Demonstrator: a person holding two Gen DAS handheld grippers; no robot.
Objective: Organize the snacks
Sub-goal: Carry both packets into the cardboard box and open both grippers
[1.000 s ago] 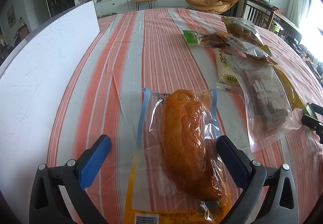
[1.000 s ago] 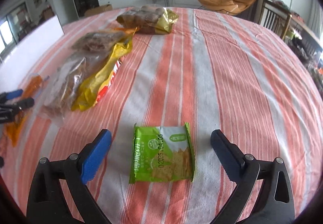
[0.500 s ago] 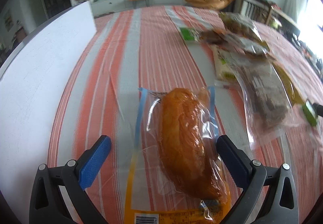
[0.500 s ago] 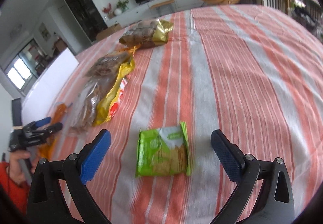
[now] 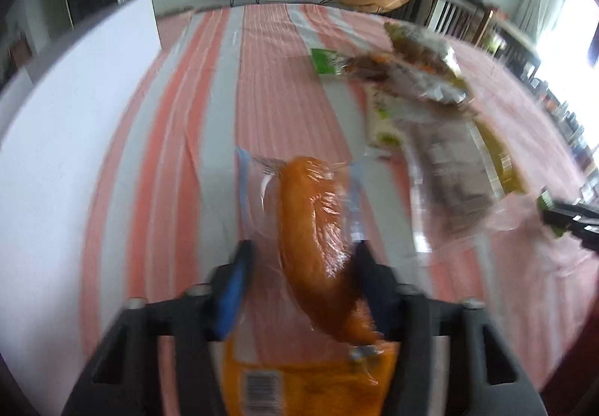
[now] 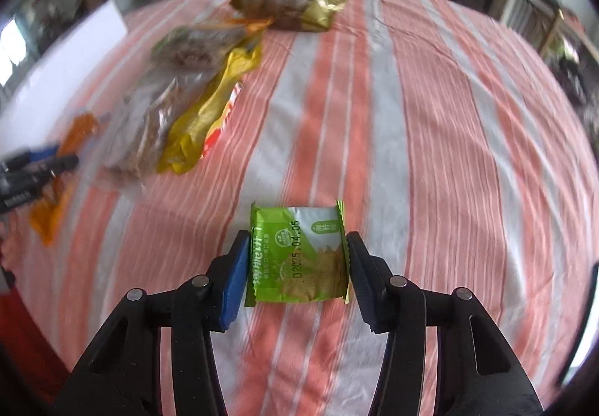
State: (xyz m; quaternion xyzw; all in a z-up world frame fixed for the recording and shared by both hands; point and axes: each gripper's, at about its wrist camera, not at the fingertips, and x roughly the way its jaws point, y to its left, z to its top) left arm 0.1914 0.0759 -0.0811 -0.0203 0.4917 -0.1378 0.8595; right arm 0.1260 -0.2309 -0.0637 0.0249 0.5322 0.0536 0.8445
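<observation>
In the left wrist view my left gripper (image 5: 303,266) has closed around a clear packet holding an orange bread roll (image 5: 318,247); both pads press the packet's sides. In the right wrist view my right gripper (image 6: 297,262) has closed on a green cracker packet (image 6: 299,258) lying on the striped tablecloth (image 6: 430,154); the pads touch its left and right edges. The left gripper and the orange packet also show at the far left of the right wrist view (image 6: 56,169).
A pile of snack bags lies mid-table: a clear bag of brown pieces (image 5: 445,176), a yellow bag (image 6: 209,116), a gold bag (image 6: 299,4) and a small green packet (image 5: 324,62). A white board (image 5: 71,124) stands along the table's left side.
Both grippers went from wide open to closed on their packets. The left view is now blurred by motion.
</observation>
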